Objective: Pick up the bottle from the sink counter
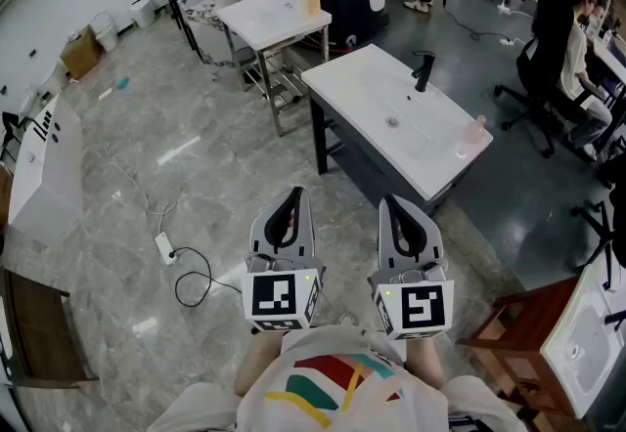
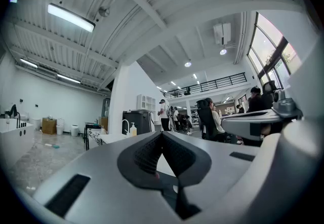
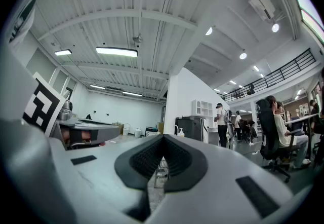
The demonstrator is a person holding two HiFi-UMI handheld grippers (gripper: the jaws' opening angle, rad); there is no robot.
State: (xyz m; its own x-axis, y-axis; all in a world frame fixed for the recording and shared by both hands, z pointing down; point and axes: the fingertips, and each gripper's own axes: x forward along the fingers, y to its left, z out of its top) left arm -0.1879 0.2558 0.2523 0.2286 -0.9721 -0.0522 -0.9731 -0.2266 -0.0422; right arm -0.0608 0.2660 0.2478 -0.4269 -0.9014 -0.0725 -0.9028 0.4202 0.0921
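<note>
i'm holding my left gripper (image 1: 295, 195) and right gripper (image 1: 392, 202) empty, jaws together, while the bottle (image 1: 473, 133) is sitting untouched on the surface (image 1: 357, 78) well ahead: the reaching and grasping are all remaining.

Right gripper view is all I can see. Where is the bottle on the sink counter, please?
Observer: In the head view, a pink bottle stands at the right end of the white sink counter.
Operator: Is my gripper near it?
Observer: No, the right gripper is over the floor, short of the counter's near edge.
Operator: And the other one?
Observer: The left gripper is level beside it, shut and empty.
</note>
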